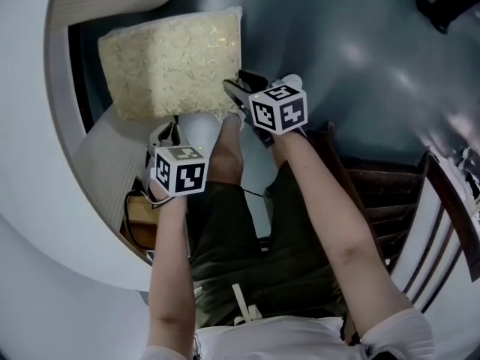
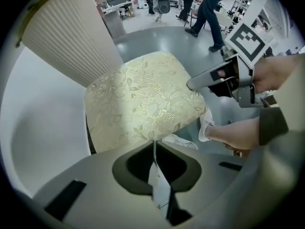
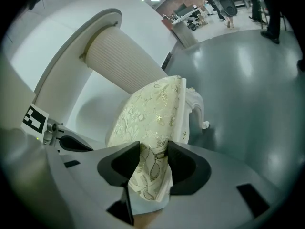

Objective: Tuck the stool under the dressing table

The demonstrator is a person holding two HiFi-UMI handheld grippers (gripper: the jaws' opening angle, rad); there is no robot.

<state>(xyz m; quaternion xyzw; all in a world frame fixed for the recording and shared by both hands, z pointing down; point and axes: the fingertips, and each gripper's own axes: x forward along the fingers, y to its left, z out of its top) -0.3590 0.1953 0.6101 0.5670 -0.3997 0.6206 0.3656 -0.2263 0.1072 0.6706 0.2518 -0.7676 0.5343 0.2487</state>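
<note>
Stool: cream floral cushion, white carved legs. It stands on the grey floor beside the ribbed column of the dressing table. Right gripper clamps the cushion's near corner and is angled downward. Left gripper: jaws pressed together, tips at the cushion's front edge, pointing straight down. Both forearms reach forward.

You have one stool at upper left, one white table along the left edge, one dark wooden chair at lower right, and two grippers: left gripper, right gripper.
</note>
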